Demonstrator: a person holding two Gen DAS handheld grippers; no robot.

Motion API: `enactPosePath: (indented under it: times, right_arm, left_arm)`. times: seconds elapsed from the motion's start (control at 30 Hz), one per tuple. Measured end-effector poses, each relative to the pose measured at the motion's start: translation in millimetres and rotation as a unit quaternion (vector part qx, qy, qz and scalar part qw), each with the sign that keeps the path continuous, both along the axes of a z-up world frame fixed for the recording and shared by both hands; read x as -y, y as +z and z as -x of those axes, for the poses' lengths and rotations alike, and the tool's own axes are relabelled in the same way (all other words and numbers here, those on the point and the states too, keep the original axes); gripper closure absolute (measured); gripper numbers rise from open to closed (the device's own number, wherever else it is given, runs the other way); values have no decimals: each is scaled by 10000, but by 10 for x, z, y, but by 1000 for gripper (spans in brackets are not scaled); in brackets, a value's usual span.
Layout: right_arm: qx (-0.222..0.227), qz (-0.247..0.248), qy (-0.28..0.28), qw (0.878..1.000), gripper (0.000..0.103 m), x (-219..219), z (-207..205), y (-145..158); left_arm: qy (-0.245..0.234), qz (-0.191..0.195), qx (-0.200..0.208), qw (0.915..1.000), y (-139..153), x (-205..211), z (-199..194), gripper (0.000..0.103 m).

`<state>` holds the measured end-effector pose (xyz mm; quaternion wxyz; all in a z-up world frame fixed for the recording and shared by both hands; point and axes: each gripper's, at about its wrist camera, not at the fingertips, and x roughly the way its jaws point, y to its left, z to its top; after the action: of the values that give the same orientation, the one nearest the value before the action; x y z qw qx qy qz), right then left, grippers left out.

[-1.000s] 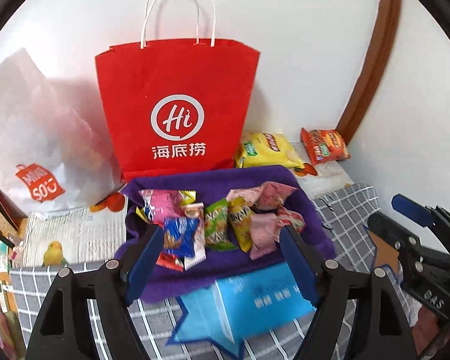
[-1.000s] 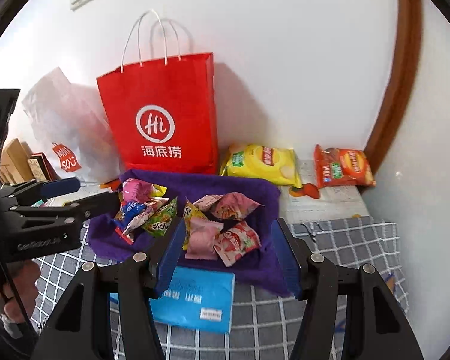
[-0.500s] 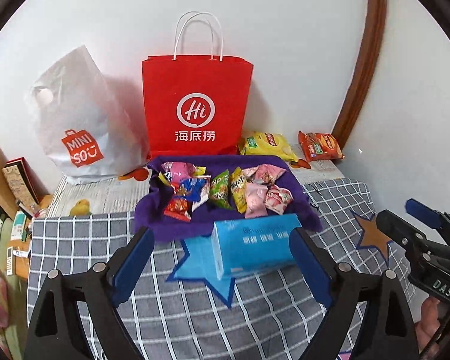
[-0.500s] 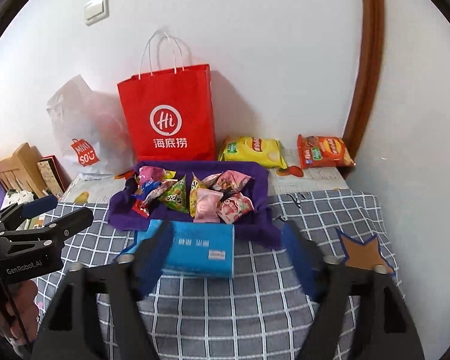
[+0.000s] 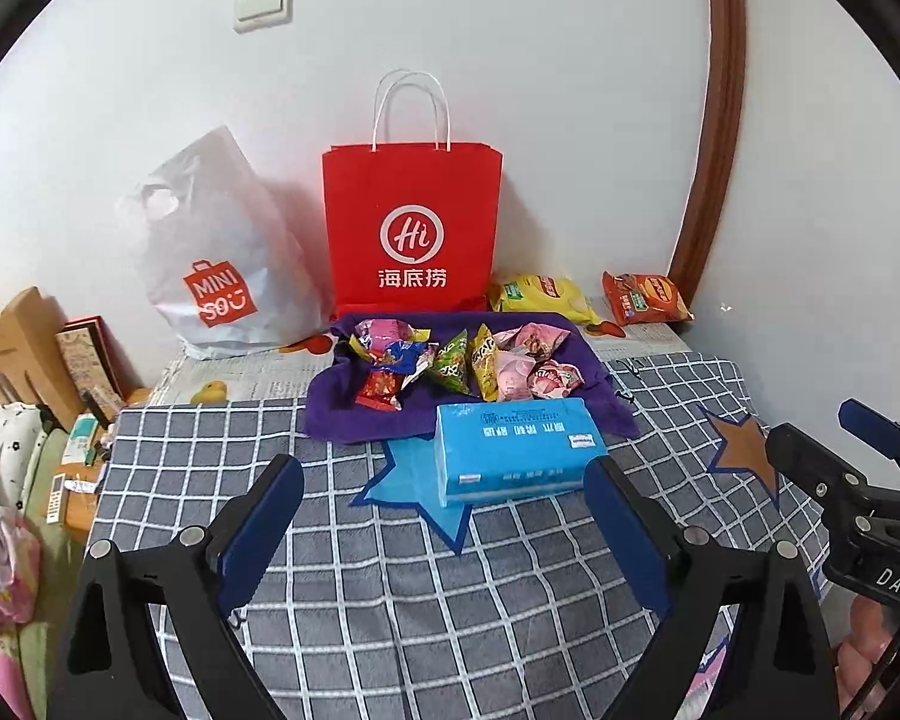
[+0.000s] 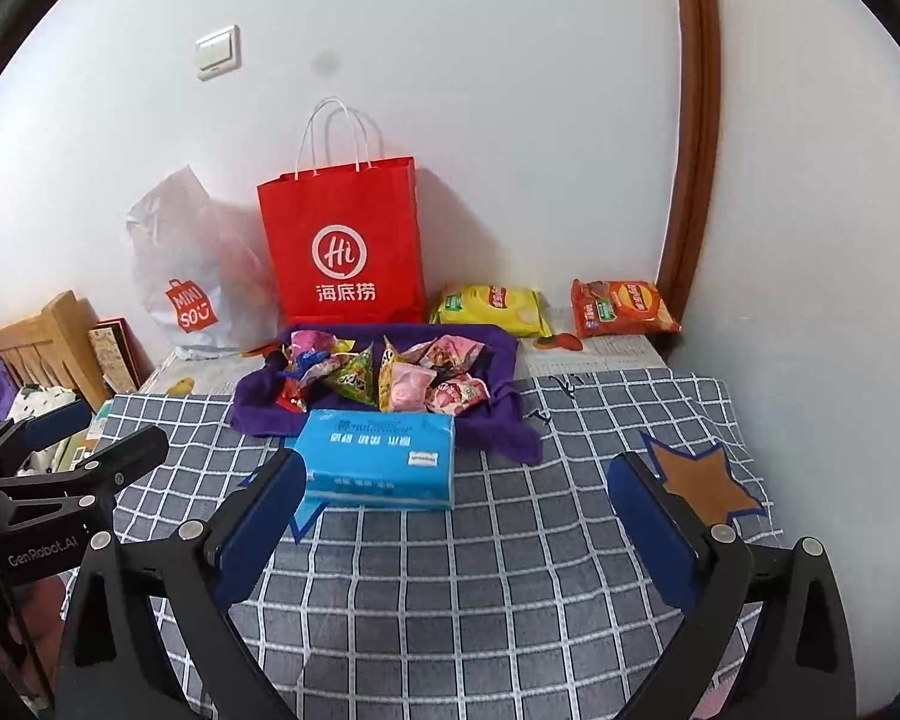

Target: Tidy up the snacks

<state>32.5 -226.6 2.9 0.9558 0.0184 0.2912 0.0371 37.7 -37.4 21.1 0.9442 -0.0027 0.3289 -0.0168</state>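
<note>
Snacks: small foil packets in pink, green, yellow, red and blue (image 5: 462,360) lie heaped on a crumpled purple cloth (image 5: 342,414) at 12 o'clock from both my tools, at the foot of the red paper carrier bag with white cord handles (image 5: 411,228).
Loose bags: a yellow crisp bag (image 6: 489,309) and an orange-red crisp bag (image 6: 621,307) lie flat at 1 o'clock, apart from the heap, near the brown wooden door frame (image 6: 693,150).
Blocker: a light-blue soft pack of tissues (image 5: 516,450) sits just in front of the cloth, between me and the packets.
Left tool: my left tool (image 5: 444,516) is spread wide and holds nothing, low over the grey checked cloth on the table (image 5: 390,600).
Right tool: my right tool (image 6: 456,510) is likewise spread and empty; its tip shows at 3 o'clock in the left view.
Stage: I cannot judge it; packets gathered on the cloth fit a heap waiting to be sorted as well as a sorting just ended.
Doing it well: should a packet need lifting, I judge it best to come over the tissue pack, not through it, and pinch one crimped edge so the foil does not slip.
Risk: packets overlap, so a deep bite may drag a neighbour or snag the cloth.
Other bag: a white plastic shopping bag with a red logo (image 5: 216,264) slumps at 11 o'clock.
</note>
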Motion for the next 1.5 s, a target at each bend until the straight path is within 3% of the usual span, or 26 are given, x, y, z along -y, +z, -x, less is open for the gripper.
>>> enactPosePath:
  times: [0.5, 1.5]
  right_arm:
    - [89, 8, -45, 9999, 3, 112, 607, -134]
    - [247, -79, 6, 9997, 3, 67, 750, -54]
  left_arm:
    - [7, -35, 220, 9998, 6, 140, 492, 7]
    - [71, 10, 235, 9997, 23, 102, 582, 7]
